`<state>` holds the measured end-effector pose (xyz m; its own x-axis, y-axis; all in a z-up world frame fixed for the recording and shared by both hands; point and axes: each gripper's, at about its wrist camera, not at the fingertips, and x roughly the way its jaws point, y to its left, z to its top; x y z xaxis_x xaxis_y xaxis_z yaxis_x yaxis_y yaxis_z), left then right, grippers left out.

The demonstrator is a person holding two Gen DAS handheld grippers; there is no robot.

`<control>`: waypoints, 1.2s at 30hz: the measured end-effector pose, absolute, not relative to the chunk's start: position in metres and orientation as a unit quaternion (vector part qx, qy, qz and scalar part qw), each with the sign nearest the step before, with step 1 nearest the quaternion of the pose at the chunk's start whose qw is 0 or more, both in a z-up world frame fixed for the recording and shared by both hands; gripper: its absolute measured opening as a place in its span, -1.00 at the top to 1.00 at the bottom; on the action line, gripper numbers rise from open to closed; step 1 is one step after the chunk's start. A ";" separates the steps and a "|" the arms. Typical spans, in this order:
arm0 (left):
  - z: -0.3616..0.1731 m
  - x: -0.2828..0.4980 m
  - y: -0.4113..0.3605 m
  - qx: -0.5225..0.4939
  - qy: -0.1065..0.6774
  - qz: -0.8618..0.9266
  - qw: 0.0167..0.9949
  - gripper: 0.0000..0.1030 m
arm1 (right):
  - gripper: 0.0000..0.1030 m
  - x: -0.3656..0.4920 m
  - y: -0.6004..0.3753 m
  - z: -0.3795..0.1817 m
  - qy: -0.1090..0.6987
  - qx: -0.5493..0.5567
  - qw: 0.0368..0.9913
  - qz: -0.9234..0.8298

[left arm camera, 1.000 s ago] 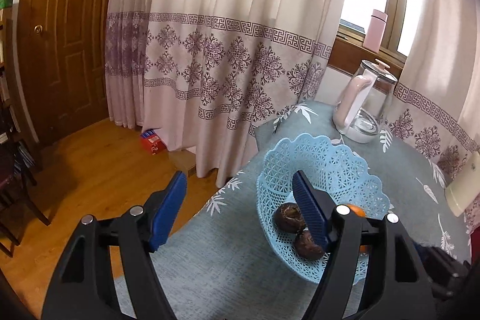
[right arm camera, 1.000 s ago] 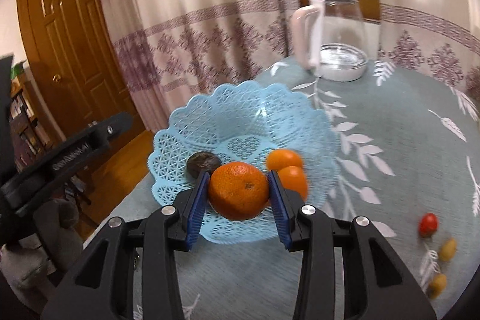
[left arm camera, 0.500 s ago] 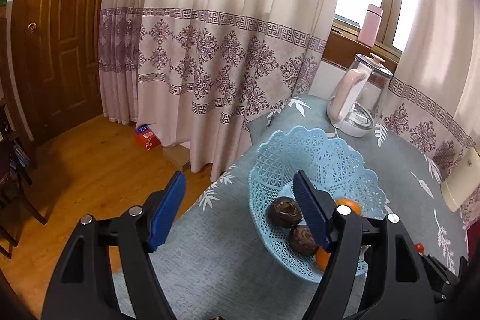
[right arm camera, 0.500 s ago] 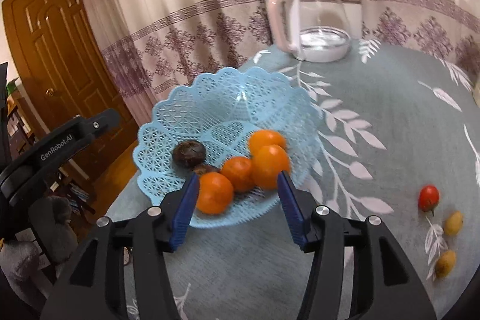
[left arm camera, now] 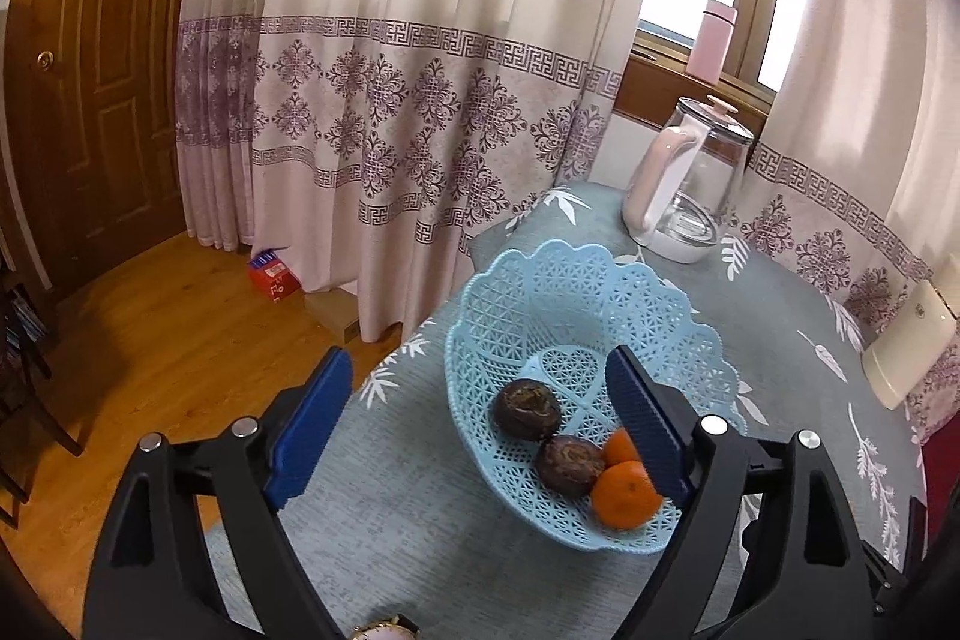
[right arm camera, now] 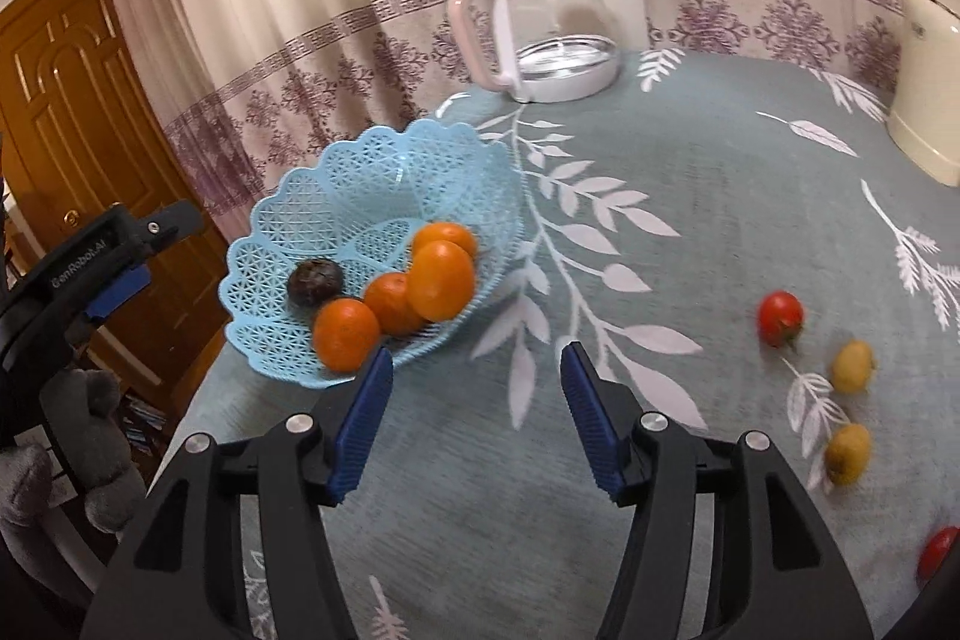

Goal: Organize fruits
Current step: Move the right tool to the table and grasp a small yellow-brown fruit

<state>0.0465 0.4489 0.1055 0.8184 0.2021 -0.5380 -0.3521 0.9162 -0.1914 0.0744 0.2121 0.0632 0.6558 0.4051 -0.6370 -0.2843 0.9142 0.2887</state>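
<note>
Above the blue basket (left arm camera: 576, 316), in the left wrist view, our left gripper (left arm camera: 480, 418) hangs with jaws wide and empty; its right finger hides part of the oranges (left arm camera: 624, 496) beside two dark fruits (left arm camera: 527, 409).

From the right wrist view, our right gripper (right arm camera: 477, 400) gapes empty just beside the basket (right arm camera: 360, 196). A red tomato (right arm camera: 779, 316) and two yellow fruits (right arm camera: 851, 367) lie well apart from it; another red fruit (right arm camera: 937, 550) is cut off at the frame edge.

Clear cloth between my right fingers, basket to their left.
I see the tablecloth (right arm camera: 690, 148) bare ahead; basket (right arm camera: 300, 244) blocks left of fingertips, tomato (right arm camera: 779, 317) right, kettle (right arm camera: 540, 28) far ahead.
</note>
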 end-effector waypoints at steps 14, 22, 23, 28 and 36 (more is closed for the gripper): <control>0.109 0.046 0.428 -0.127 0.263 0.119 0.949 -0.71 | -0.14 0.061 0.163 0.047 0.383 0.104 0.909 0.130; 0.110 0.047 0.415 -0.117 0.263 0.104 0.952 -0.72 | -0.16 0.049 0.120 0.039 0.380 0.109 0.916 0.068; 0.110 0.047 0.413 -0.115 0.264 0.102 0.952 -0.72 | -0.17 0.048 0.115 0.039 0.378 0.108 0.918 0.061; 0.109 0.048 0.405 -0.108 0.266 0.094 0.953 -0.72 | -0.17 0.044 0.086 0.030 0.381 0.113 0.917 0.021; 0.107 0.047 0.389 -0.091 0.271 0.076 0.955 -0.72 | -0.17 0.049 0.073 0.023 0.387 0.113 0.915 0.011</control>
<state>0.0471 0.3888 0.1066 0.8415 0.0965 -0.5316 -0.1956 0.9716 -0.1331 0.0490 0.0733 0.0234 0.6996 0.1081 -0.7063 0.0674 0.9741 0.2158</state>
